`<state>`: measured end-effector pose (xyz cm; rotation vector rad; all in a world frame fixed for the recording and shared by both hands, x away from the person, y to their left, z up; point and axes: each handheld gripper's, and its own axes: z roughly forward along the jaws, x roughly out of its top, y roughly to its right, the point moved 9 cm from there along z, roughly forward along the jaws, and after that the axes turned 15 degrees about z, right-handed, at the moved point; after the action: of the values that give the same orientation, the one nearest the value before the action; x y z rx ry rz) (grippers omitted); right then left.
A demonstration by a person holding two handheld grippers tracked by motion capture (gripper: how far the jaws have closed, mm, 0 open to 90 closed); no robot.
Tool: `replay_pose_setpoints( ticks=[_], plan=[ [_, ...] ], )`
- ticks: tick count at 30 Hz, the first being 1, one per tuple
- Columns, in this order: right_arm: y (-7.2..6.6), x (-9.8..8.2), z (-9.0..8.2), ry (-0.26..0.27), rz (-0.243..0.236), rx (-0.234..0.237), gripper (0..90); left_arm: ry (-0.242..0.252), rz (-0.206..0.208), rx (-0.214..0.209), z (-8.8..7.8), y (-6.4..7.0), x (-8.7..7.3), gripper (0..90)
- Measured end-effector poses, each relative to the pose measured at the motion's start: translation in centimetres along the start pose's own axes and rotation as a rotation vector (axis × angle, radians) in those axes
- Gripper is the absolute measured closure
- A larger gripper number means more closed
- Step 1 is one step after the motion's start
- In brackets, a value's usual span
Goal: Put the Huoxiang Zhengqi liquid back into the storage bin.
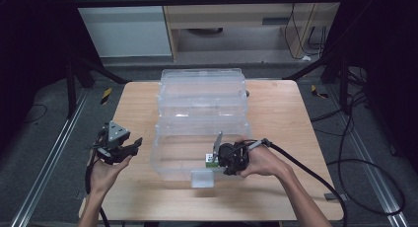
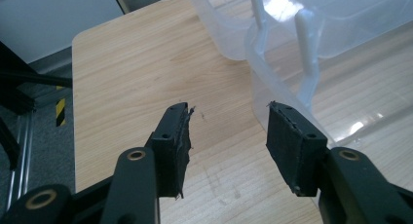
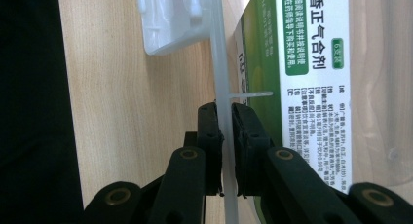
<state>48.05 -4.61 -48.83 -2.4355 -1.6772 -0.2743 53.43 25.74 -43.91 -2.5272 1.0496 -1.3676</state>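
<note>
A: Glare and clear plastic blur the bin on the desk; where its near wall ends is hard to trace from above.

B: And the carton inside?

A: Mostly hidden there, behind the right tongs and the hand. In the right gripper view the carton is cut off at the top and right edges.

B: Any writing?

A: Green and white panels with Chinese print; I make out "正气合剂" in white on green, and a small green tag nearby too tiny to be sure of. The fine black text is unreadable.

B: Which way does it lie?

A: It sits in the bin's near part, against the front wall, long axis running away from the right tongs along that wall.

B: The tongs?

A: Right tongs pinch the thin clear wall, one pad on each side. Left tongs, spread with nothing between them, hover over bare desk just left of the bin. The latch hangs at the bin's front.
</note>
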Motion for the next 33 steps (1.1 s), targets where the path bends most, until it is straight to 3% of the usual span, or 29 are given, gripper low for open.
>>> replay_pose_setpoints(
  ticks=[12, 19, 27, 33],
  plan=[
    [0.1, 0.0, 0.0, -0.003, -0.006, 0.005, 83.2, 0.044, 0.036, -0.018, -0.3, -0.1, 2.3, 49.0],
    [0.1, 0.0, 0.0, -0.002, -0.008, 0.009, 83.2, 0.045, 0.081, -0.042, -0.1, -0.2, 3.7, 48.2],
    [0.1, 0.0, 0.0, -0.002, -0.008, 0.01, 83.2, 0.067, 0.149, -0.096, -0.3, -0.2, 6.5, 46.7],
    [0.1, 0.0, 0.0, -0.003, -0.011, 0.008, 83.2, 0.068, 0.245, -0.135, -0.3, 0.1, 8.6, 44.8]
  ],
)
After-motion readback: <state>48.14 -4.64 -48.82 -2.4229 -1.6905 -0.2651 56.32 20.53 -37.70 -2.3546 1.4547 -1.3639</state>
